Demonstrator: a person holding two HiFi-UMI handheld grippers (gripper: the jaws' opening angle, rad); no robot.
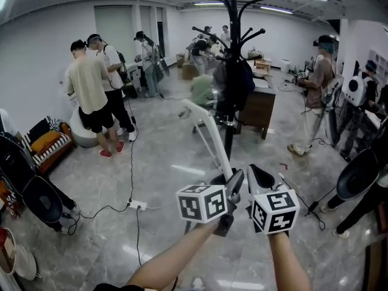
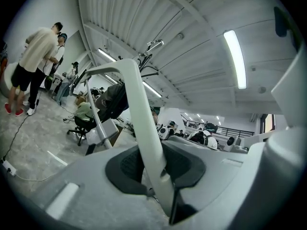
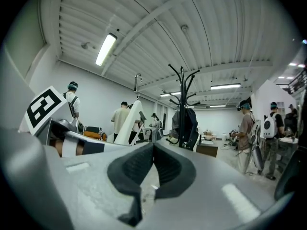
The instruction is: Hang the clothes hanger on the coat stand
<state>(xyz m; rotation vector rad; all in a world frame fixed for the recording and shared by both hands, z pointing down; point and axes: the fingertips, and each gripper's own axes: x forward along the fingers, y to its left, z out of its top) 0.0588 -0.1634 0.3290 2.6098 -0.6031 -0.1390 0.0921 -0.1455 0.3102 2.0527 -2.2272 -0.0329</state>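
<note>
Person in beige shirt (image 1: 88, 83); power strip (image 1: 137, 205) on floor; wooden desk (image 1: 257, 111).

A white clothes hanger (image 1: 209, 135) is held in the left gripper (image 1: 234, 188) and angled up toward the black coat stand (image 1: 233, 53), where dark garments (image 1: 233, 83) are hung. The right gripper (image 1: 259, 178) is held just beside the left.

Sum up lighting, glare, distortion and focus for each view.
Head view: strong wide-angle bending, with ceiling tubes mirrored as streaks on the glossy floor and the coat stand dark against the bright wall. Left gripper view: the ceiling light is blown out, and the hanger is close and slightly soft. Right gripper view: black round border, even light, and the coat stand reasonably sharp.
</note>
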